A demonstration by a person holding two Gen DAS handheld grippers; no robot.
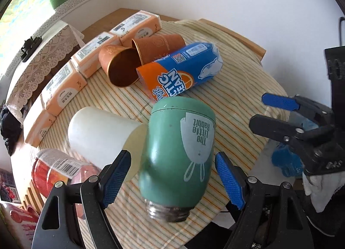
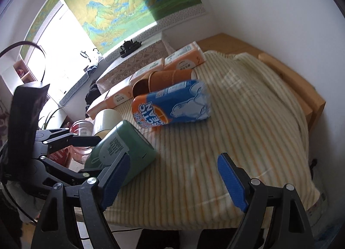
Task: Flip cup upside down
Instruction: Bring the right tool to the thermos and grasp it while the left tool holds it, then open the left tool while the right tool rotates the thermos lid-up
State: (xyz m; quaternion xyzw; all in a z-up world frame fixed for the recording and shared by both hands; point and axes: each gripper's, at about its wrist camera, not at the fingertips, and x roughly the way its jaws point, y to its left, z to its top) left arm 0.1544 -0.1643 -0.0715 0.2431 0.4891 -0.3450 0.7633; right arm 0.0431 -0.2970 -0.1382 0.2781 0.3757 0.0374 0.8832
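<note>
A green cup [image 1: 179,152] printed "The little Rabbit" lies tilted on the striped cloth [image 1: 237,106], its threaded metal mouth pointing toward the left wrist camera. My left gripper [image 1: 172,180] is open, one blue pad on each side of the cup, not touching it. In the right wrist view the cup [image 2: 120,150] sits at the left, between the left gripper's black arms. My right gripper [image 2: 172,182] is open and empty above the cloth [image 2: 248,130]; it also shows at the right in the left wrist view [image 1: 273,128].
A white cup [image 1: 101,132] lies just left of the green one. Two brown cups [image 1: 123,66] and a blue-orange package [image 1: 183,70] lie behind. Orange tissue packs [image 1: 62,91] line the left edge. A red jar [image 1: 54,169] lies at the near left.
</note>
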